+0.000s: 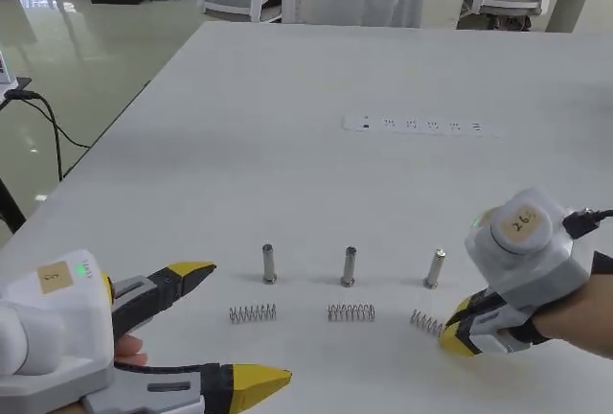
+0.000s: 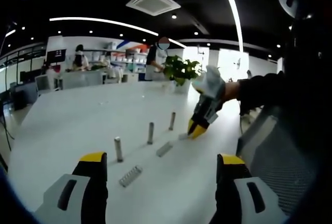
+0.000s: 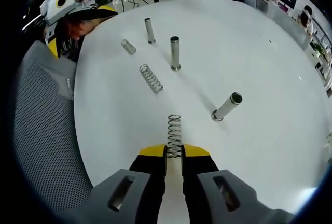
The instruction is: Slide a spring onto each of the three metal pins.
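While the right tool (image 3: 174, 151) pinches the right spring (image 3: 174, 130) by its near end, axis along the jaws | left tool (image 2: 162, 157) gapes wide | left spring (image 1: 252, 313), middle spring (image 1: 351, 312) lie along the row before three upright pins (image 1: 349, 265) on tabletop (image 1: 335, 174) | round sticker (image 1: 520, 223): looks like "26"

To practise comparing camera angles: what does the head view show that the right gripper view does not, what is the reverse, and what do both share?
Head view adds the left hand-held gripper with jaws wide open, and the round label atop the right hand-held gripper. Right gripper view adds a close look at its jaws closed on the end of the nearest spring, and a mesh chair back. Both share the white table, three upright bare pins and three springs lying flat.
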A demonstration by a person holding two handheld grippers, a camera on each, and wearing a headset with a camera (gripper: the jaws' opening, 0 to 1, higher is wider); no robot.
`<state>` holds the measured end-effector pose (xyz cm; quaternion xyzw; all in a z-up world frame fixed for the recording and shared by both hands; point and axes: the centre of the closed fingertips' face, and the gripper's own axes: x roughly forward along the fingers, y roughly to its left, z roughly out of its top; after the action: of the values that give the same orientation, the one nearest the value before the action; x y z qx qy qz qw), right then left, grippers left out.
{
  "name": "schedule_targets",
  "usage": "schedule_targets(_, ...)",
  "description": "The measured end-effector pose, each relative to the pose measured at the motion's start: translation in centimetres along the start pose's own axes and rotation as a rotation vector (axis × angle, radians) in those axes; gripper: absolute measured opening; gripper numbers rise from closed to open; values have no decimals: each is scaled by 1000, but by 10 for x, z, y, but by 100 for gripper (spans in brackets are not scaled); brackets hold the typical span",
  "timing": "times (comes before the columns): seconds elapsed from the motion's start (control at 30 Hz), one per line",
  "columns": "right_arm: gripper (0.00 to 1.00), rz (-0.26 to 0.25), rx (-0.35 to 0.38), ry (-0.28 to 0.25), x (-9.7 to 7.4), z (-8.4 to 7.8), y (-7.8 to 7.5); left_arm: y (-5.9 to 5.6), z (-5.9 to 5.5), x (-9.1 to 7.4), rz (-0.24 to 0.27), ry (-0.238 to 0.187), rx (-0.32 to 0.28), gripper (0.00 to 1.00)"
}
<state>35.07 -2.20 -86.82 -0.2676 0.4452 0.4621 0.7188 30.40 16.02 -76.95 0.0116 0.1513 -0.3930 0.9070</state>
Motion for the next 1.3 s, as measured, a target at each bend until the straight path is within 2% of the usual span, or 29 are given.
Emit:
schedule_targets(0.17,8,-9,-22,-8,-1,1,-1,-2,1,1,-10,2,3,82)
schedule_targets(0.27,8,19,-6,-36,-4,7,4,-4,0,2,-21,5,5,81)
schedule_targets(0.37,8,22,-12,-43,-7,11,7,-5,0,3,-29,9,9,80)
schedule_targets(0.67,8,105,-34,-105,-13,33,31,-12,3,11,-81,25,38,75)
schedule_targets(0.83,8,165,-59,-166,-19,49,47,-16,1,18,-125,52,72,70)
schedule_targets(1.03,8,197,-100,-176,-19,53,60,-17,0,27,-161,64,90,65)
schedule_targets(1.3,8,231,-151,-204,-22,63,73,-22,-7,38,-218,81,97,56)
